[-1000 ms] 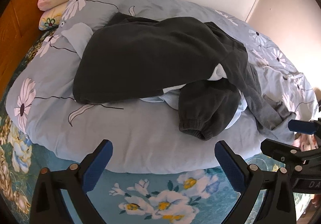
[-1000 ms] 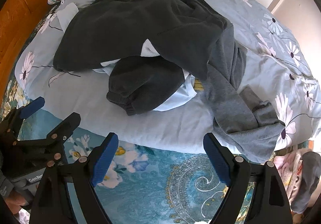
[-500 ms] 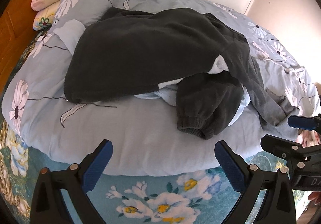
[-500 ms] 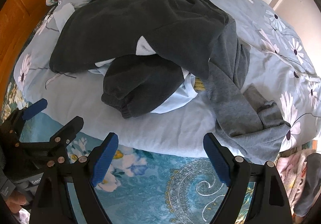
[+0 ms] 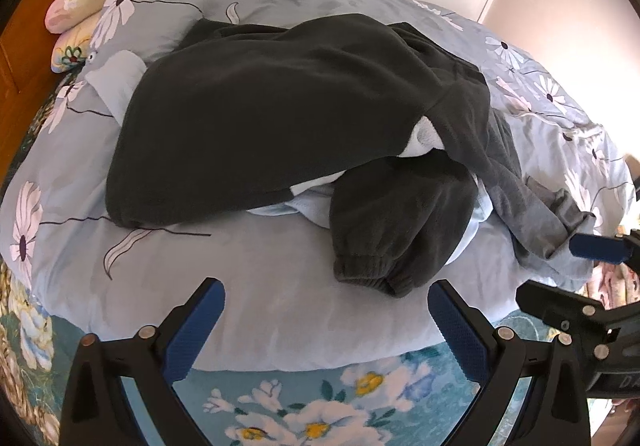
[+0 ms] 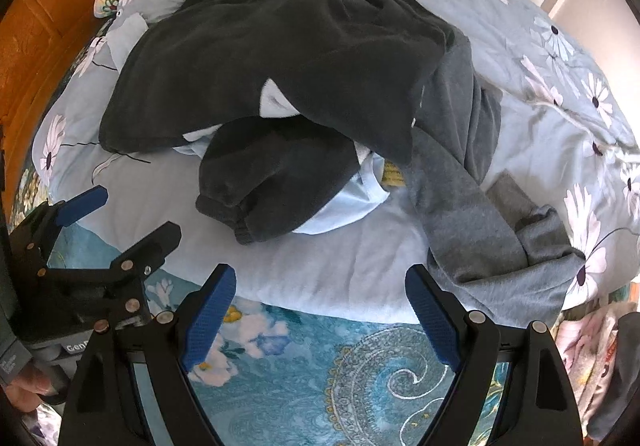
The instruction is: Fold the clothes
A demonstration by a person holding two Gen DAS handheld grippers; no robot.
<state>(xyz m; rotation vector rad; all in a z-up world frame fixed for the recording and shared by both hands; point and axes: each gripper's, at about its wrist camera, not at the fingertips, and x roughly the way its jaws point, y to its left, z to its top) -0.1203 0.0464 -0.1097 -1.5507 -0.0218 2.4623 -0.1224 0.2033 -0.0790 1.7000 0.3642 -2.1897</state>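
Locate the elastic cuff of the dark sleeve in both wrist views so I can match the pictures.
Left wrist view: the cuff lies low and right of centre, on the pale blue duvet, just beyond the open left gripper.
Right wrist view: the cuff lies left of centre, beyond the open right gripper.
Shared landmark: the grey garment trailing off to the cuff's right in both views.
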